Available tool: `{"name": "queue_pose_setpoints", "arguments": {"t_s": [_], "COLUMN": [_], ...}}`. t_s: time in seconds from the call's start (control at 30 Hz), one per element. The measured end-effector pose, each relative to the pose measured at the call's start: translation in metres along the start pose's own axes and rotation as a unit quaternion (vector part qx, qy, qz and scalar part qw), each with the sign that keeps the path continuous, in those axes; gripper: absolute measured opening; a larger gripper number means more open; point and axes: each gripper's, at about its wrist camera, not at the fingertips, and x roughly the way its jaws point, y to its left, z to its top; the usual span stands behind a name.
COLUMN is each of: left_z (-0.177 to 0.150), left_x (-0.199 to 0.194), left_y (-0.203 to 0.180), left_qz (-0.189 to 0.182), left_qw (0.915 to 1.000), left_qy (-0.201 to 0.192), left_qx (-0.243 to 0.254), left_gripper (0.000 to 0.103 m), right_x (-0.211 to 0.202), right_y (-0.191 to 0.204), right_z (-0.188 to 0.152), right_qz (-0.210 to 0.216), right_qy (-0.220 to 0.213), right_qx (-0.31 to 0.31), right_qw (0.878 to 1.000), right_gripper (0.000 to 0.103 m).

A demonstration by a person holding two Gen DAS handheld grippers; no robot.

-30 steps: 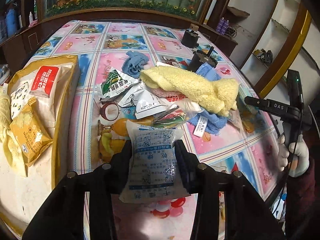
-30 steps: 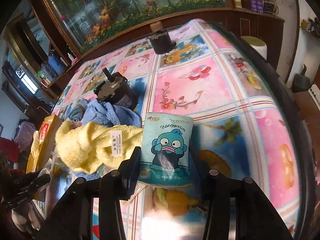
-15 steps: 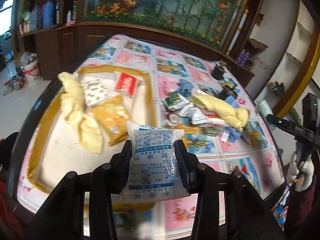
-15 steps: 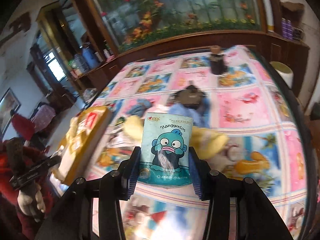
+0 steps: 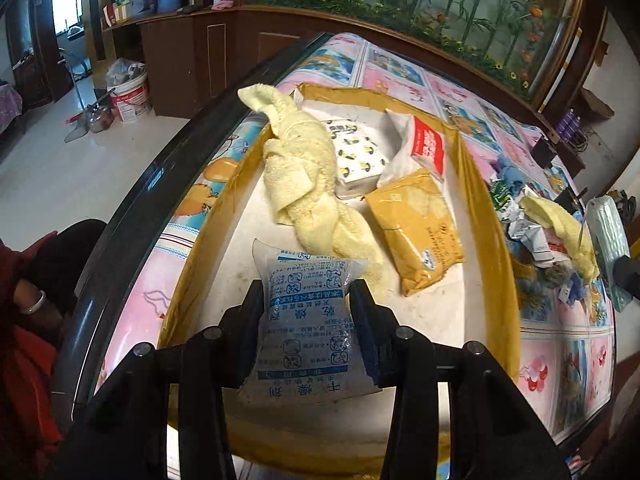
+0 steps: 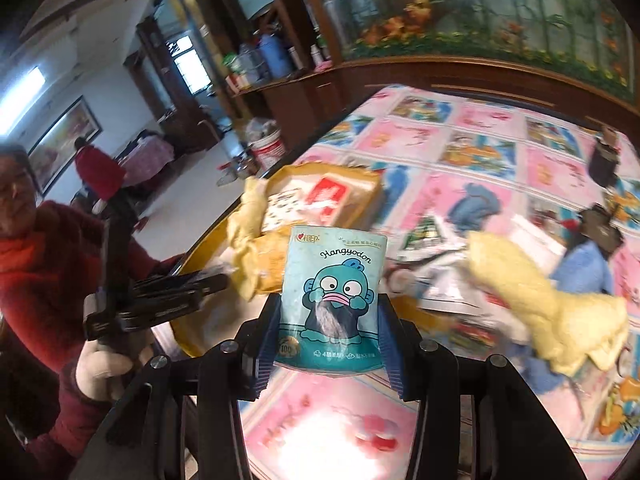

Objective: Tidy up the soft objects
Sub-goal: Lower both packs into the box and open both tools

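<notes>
The big yellow cardboard box (image 5: 476,200) held four things: one yellow towel (image 5: 304,168), one white spotted pack (image 5: 358,158), one red-label bag (image 5: 424,148) and one orange packet (image 5: 416,228). The left gripper (image 5: 306,316) squeezed a white-blue pouch (image 5: 306,320) above the box's near end. The right gripper (image 6: 330,336) squeezed a teal tissue pack (image 6: 334,300) over the table, right of the box.
</notes>
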Motion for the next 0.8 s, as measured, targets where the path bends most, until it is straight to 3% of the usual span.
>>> {"name": "queue_pose_setpoints", "arguments": {"t_s": [0.13,0.33,0.43,0.53,0.7,0.8], "left_z": [0.004,0.002,-0.001,-0.005,-0.012,-0.016], "left_x": [0.006,-0.016,-0.039,-0.056,-0.064,-0.065], "left_y": [0.008,0.028,0.036,0.042,0.045,0.046], "left_qz": [0.013,-0.025,-0.029,-0.024,-0.029,-0.032], "left_qw": [0.9999,0.9979,0.9952,0.9918,0.9898,0.9895], "left_qy": [-0.004,-0.036,-0.071,-0.104,-0.116,-0.118], "left_qx": [-0.007,-0.048,-0.062,-0.071,-0.077,-0.077], "left_gripper": [0.045,0.046,0.053,0.067,0.068,0.068], "right_x": [0.03,0.077,0.097,0.114,0.141,0.151], "right_y": [0.03,0.067,0.082,0.093,0.11,0.11], "right_z": [0.007,0.006,0.002,-0.001,-0.007,-0.004], "right_qz": [0.018,0.037,0.042,0.042,0.03,0.007], "right_qy": [0.025,0.071,0.094,0.113,0.154,0.157], "right_qx": [-0.028,-0.059,-0.074,-0.087,-0.109,-0.108], "right_qw": [0.999,0.995,0.992,0.989,0.982,0.982], "right_gripper": [0.047,0.047,0.047,0.047,0.047,0.047]}}
